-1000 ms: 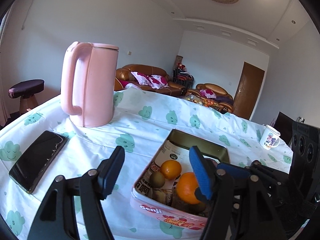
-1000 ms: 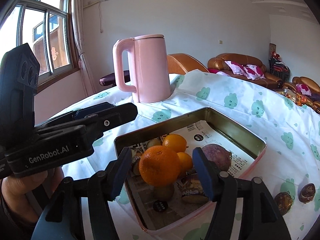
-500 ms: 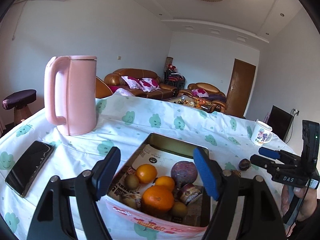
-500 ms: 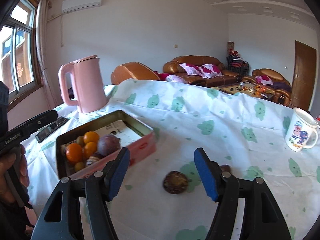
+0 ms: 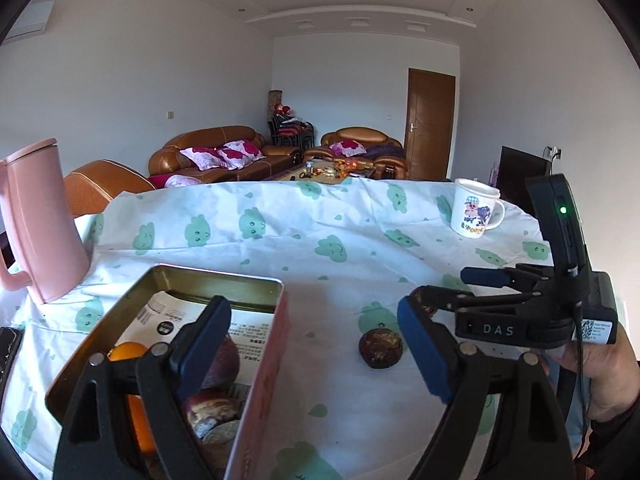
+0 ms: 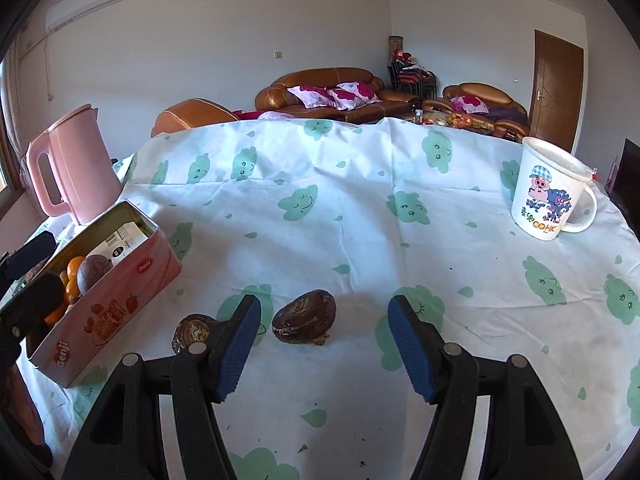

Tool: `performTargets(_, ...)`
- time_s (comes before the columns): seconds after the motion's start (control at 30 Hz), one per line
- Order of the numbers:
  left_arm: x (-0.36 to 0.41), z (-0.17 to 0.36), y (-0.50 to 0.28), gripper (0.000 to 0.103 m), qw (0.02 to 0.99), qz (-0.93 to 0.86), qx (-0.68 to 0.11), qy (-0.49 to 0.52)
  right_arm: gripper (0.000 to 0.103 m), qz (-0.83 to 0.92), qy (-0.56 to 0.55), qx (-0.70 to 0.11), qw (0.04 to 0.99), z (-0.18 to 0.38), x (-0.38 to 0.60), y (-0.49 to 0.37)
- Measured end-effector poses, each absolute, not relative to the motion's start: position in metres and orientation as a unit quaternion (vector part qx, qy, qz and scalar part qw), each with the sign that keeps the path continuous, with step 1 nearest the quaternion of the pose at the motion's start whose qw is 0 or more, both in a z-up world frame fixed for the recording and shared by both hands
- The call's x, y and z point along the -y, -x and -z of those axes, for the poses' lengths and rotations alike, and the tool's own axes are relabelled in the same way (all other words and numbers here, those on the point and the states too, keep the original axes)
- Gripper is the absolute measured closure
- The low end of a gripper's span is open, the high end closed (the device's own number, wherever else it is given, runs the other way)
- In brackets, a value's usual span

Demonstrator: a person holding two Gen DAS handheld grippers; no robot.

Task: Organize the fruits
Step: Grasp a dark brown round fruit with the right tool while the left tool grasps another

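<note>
Fingers on the left gripper [image 5: 316, 344] are spread wide w/ nothing between them; jaws have just been opening. Its left pad hangs over the pink tin [image 5: 264, 364], right pad over bare tablecloth [image 5: 304, 248]. Fingers on the right gripper [image 6: 324, 344] are also apart, not pinching anything; a dark wrinkled fruit [image 6: 304, 322] lies on the cloth betw. them, nearer the left pad, no contact visible.

Hard to make out, left to right: phone [image 5: 8, 350] is cut off at the frame edge; pink kettle [image 5: 38, 224] loses its handle to the edge in left view. Fruit in the tin is mostly hidden behind the left finger there: an orange [image 5: 126, 352] and a purple round fruit [image 5: 222, 360] peek out. A 2nd dark fruit [image 6: 194, 330] is partly behind the right gripper's left pad. White cartoon mug [image 6: 548, 192] stands far right, well apart.

Vs earlier frames: right gripper was holding an orange over the tin a sec ago; now it's empty and over by the loose fruits. Left view has swung right, kettle pushed to the edge.
</note>
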State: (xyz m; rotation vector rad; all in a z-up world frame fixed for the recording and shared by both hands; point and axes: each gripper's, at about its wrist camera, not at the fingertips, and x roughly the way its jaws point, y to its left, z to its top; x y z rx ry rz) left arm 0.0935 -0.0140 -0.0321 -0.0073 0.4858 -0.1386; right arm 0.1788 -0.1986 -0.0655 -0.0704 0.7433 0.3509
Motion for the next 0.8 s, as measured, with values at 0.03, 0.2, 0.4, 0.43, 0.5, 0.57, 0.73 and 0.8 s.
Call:
performTargets(0.03,0.018,0.035,-0.097,0.015,0.967,0.07,-0.245,0.001,0.036,-0.173,0.032,-0.369,0.912,0.069,0.197,-0.183)
performTargets(0.2,0.035,0.042,-0.106,0.016,0.961,0.077,-0.265,-0.019,0.062,-0.189,0.016,-0.411,0.892,0.081,0.194,-0.2)
performTargets(0.4,0.043,0.046,-0.109,0.02,0.954,0.1,-0.28,-0.032,0.063,-0.18,0.008,-0.376,0.909,0.07,0.202,-0.185)
performTargets(0.43,0.044,0.047,-0.11,0.023,0.953,0.105,-0.283,-0.033,0.063,-0.176,0.005,-0.365,0.914,0.068,0.205,-0.18)
performTargets(0.5,0.046,0.049,-0.114,0.026,0.948,0.118,-0.296,-0.03,0.063,-0.163,-0.002,-0.345,0.924,0.062,0.212,-0.171)
performTargets(0.57,0.047,0.052,-0.12,0.037,0.941,0.129,-0.311,-0.026,0.063,-0.154,-0.01,-0.333,0.93,0.059,0.218,-0.166)
performTargets(0.73,0.058,0.063,-0.132,0.042,0.922,0.157,-0.352,-0.039,0.063,-0.15,-0.027,-0.327,0.933,0.056,0.225,-0.166)
performTargets(0.8,0.063,0.068,-0.137,0.043,0.915,0.158,-0.37,-0.047,0.063,-0.15,-0.024,-0.324,0.934,0.055,0.223,-0.166)
